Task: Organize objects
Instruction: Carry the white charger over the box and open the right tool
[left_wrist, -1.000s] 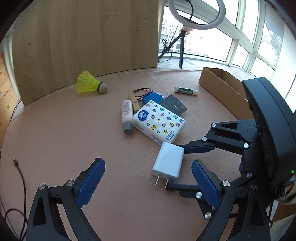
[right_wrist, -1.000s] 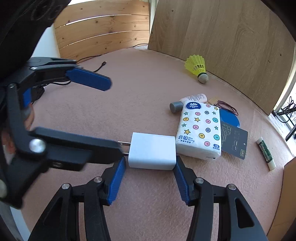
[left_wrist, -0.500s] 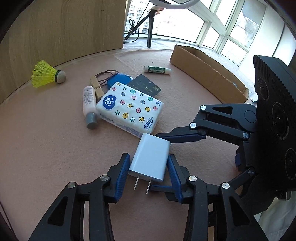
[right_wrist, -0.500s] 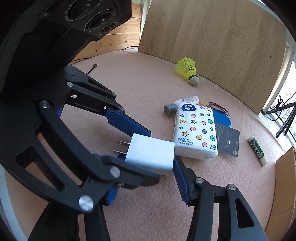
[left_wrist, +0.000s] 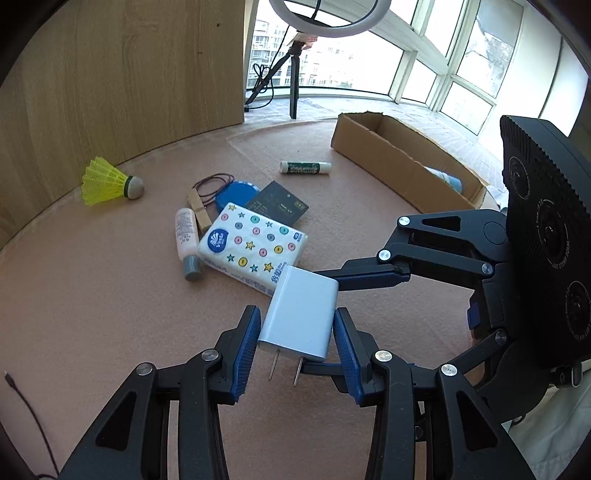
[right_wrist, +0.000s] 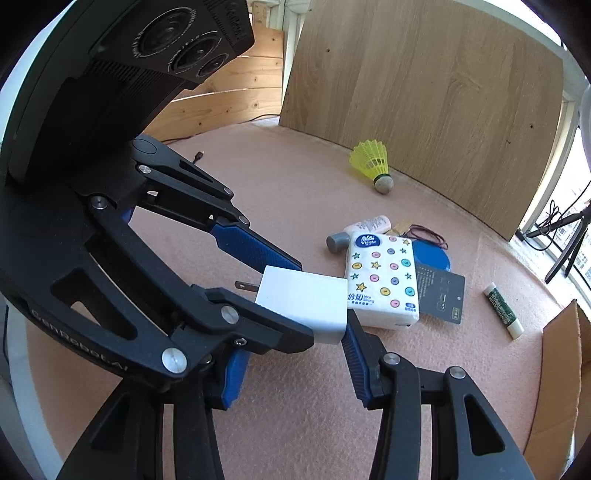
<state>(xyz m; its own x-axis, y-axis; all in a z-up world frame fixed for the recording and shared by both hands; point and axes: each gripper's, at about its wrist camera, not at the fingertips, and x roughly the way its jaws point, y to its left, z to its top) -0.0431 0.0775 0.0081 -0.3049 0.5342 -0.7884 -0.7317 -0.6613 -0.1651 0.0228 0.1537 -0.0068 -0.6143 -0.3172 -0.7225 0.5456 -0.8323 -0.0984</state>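
A white wall charger (left_wrist: 301, 299) with two prongs hangs just above the pink mat, my left gripper (left_wrist: 297, 314) shut on its two long sides. In the right wrist view the charger (right_wrist: 306, 299) sits at centre between the left gripper's blue pads (right_wrist: 258, 251). My right gripper (right_wrist: 291, 343) lies below and around it, jaws closing. Its right pad (right_wrist: 354, 354) reaches the charger's near corner; its left pad stays clear of it, half hidden by the other tool. A star-patterned tissue pack (left_wrist: 255, 240) lies just beyond.
On the mat lie a small bottle (left_wrist: 186, 240), wooden peg (left_wrist: 199, 210), blue disc (left_wrist: 236, 192), black card (left_wrist: 277, 206), glue stick (left_wrist: 304, 168) and yellow shuttlecock (left_wrist: 110, 181). An open cardboard box (left_wrist: 388, 155) stands at right, a wooden board (left_wrist: 129, 74) behind. A cable (left_wrist: 26, 406) trails left.
My left gripper, wide open a second ago, has shut on the charger and raised it off the mat. The right pads have drawn slightly closer together.
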